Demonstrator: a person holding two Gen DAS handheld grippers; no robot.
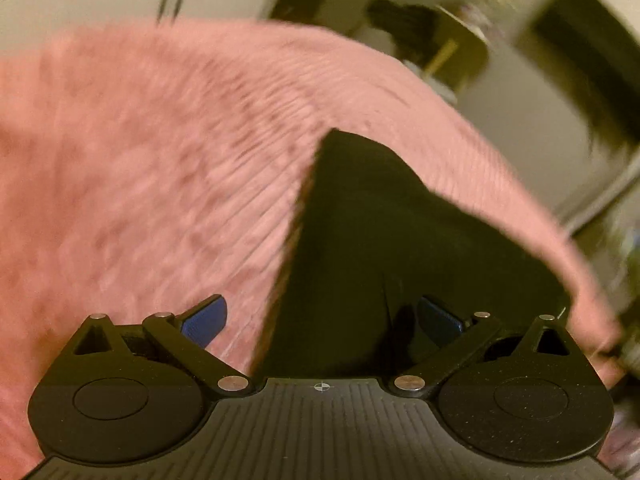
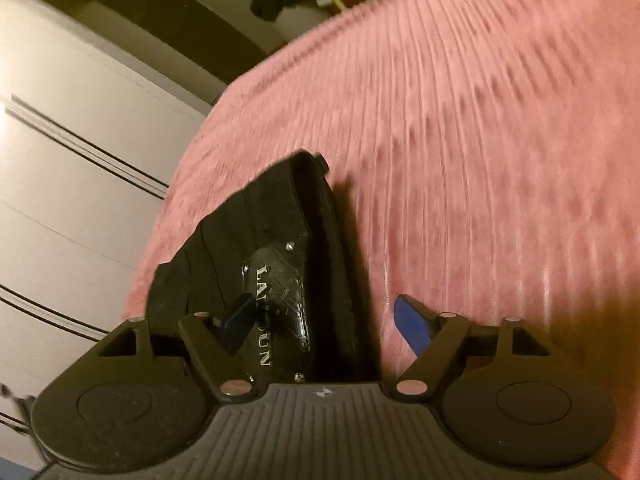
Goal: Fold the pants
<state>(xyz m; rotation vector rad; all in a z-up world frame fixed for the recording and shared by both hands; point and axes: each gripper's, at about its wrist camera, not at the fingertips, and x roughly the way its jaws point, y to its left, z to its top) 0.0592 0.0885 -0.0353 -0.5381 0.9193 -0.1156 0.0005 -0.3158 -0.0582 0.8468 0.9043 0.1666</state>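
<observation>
Black pants (image 1: 380, 248) lie on a pink ribbed cover (image 1: 140, 152), lower centre of both views. Left gripper (image 1: 320, 320): jaws spread wide, gripping nothing, pants below the gap. Right gripper (image 2: 324, 320): jaws wide apart, pads off the cloth; glossy waistband label (image 2: 280, 300) sits between them. Views blurred.

Open pink blanket (image 1: 140, 168) is seen across the left and centre of the left wrist view, free for passage. The lower centre and right are taken up by the black pants (image 1: 380, 260). In the right wrist view the pants (image 2: 280, 248) fill the lower centre, a white cabinet (image 2: 68, 152) blocks the left, and bare blanket (image 2: 480, 140) is left open to the right.
</observation>
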